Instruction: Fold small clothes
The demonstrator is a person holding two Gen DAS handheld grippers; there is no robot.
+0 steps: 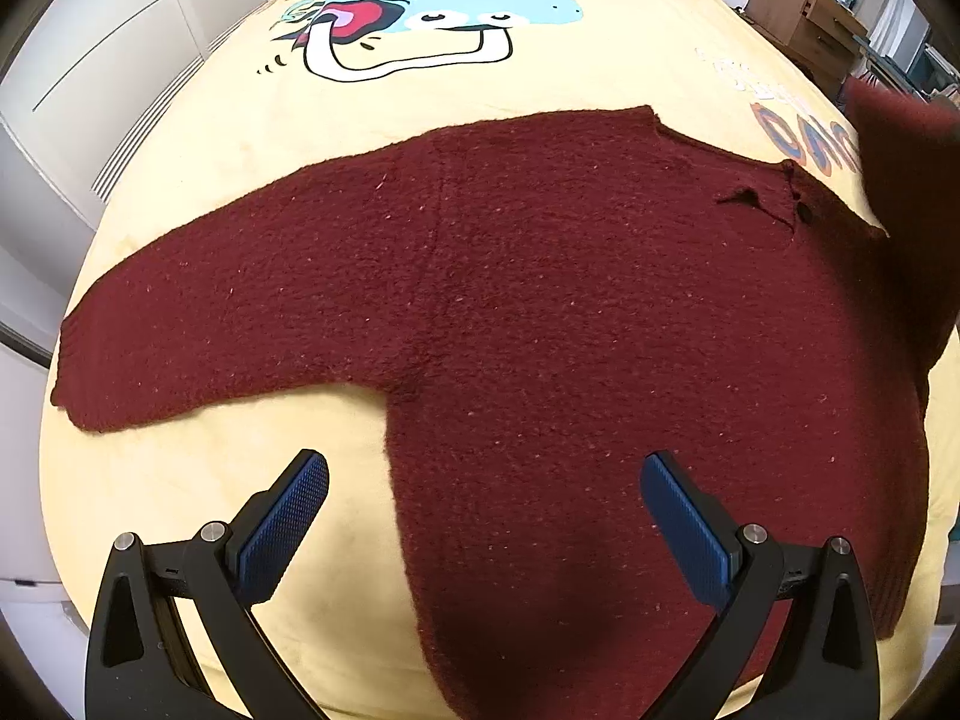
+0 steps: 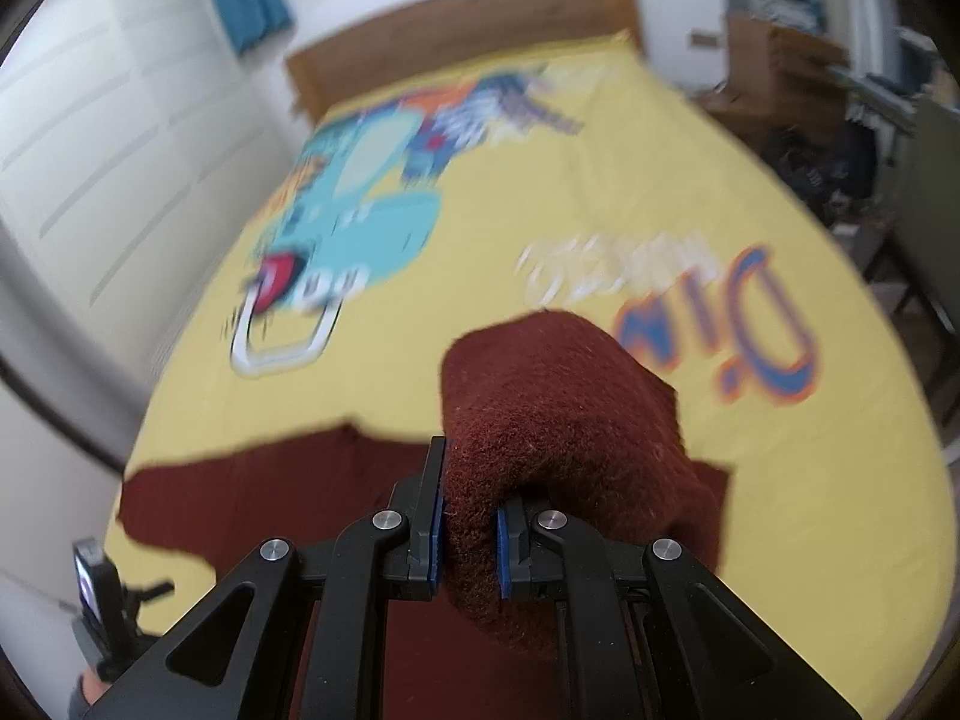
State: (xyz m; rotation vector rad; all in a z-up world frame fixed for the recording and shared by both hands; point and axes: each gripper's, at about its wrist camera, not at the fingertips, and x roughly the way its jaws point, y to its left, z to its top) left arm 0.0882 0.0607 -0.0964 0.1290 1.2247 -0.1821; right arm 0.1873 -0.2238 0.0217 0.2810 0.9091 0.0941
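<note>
My right gripper [image 2: 469, 531] has its fingers clamped on the maroon sweater [image 1: 540, 324]'s sleeve [image 2: 558, 420], lifted to fold across the body lying flat on the bed [image 1: 540, 90]. Left gripper [image 1: 485, 516] hovers with fingers apart, holding nothing. Right view is blurred; sleeve cuff hidden.

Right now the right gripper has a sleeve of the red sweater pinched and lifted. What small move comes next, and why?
Probably carry the sleeve inward across the sweater body and lay it flat before letting go. The right gripper is shut on it above the bed, while the other sleeve lies spread out. The left gripper hangs open over the hem side, free to steady the body.
</note>
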